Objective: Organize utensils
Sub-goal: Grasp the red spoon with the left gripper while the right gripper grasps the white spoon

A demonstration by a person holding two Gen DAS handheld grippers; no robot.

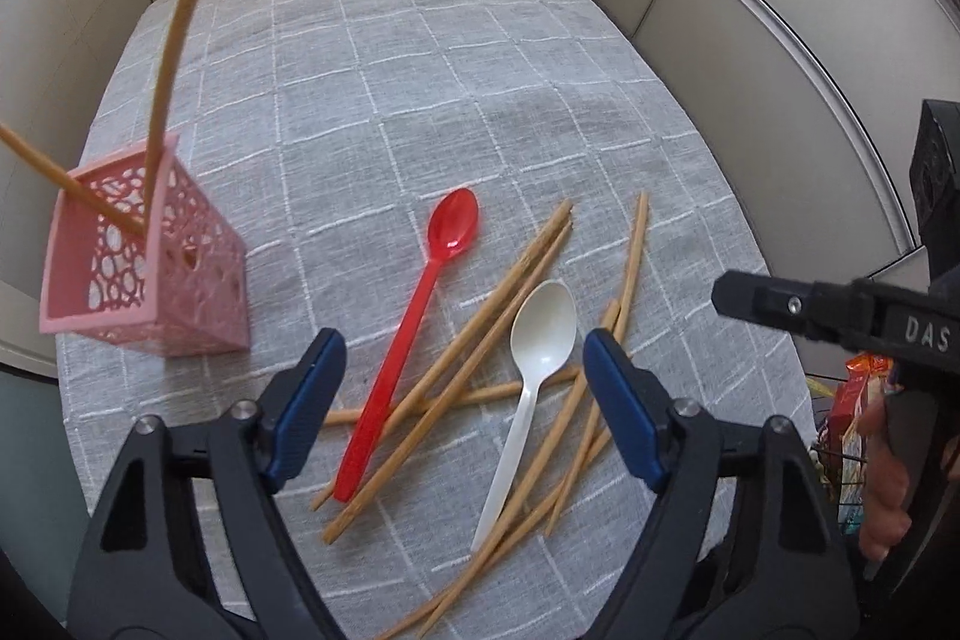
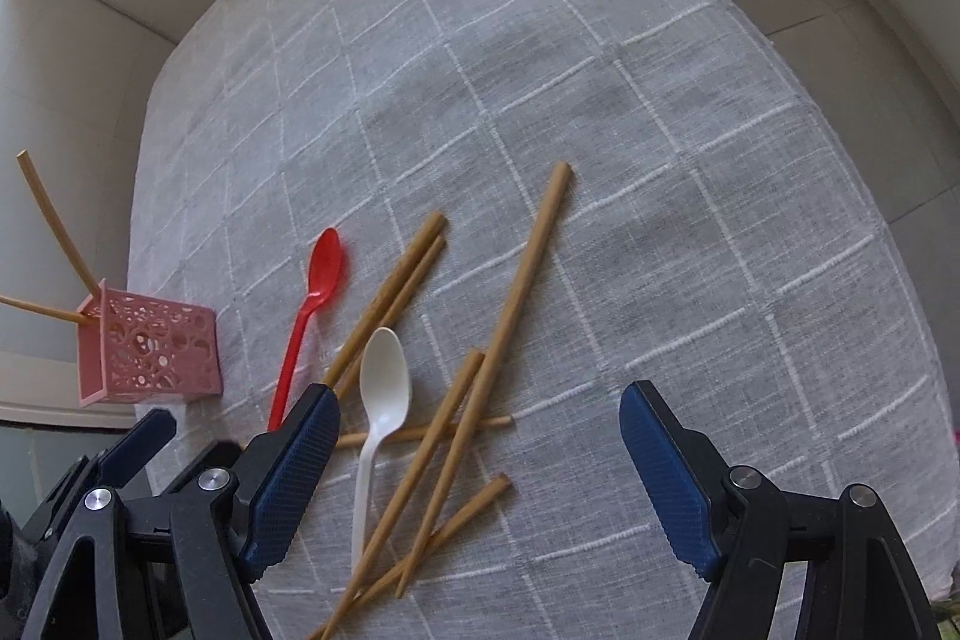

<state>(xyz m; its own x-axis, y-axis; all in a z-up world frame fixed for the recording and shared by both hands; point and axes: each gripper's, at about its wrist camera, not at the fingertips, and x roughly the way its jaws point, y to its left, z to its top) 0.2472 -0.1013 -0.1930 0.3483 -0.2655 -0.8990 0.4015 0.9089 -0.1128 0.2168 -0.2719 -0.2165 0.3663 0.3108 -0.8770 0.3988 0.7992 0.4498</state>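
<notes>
My left gripper (image 1: 465, 400) hangs released over the pile, nothing between its pads; my right gripper (image 2: 480, 466) is likewise spread and empty. Loose chopsticks (image 2: 516, 304) lie crossed under both, the white spoon (image 1: 537, 358) among them, the red spoon (image 1: 420, 310) at their 9 o'clock. Bare cloth (image 2: 600, 70) runs toward 12, out to the table's edges. At 10 o'clock stands the pink basket (image 1: 198, 280), holding two chopsticks (image 1: 180, 34).

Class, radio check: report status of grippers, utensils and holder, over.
Left gripper open, right gripper open, both empty. Two chopsticks in holder. Red spoon, white spoon tangled in loose chopsticks.
</notes>
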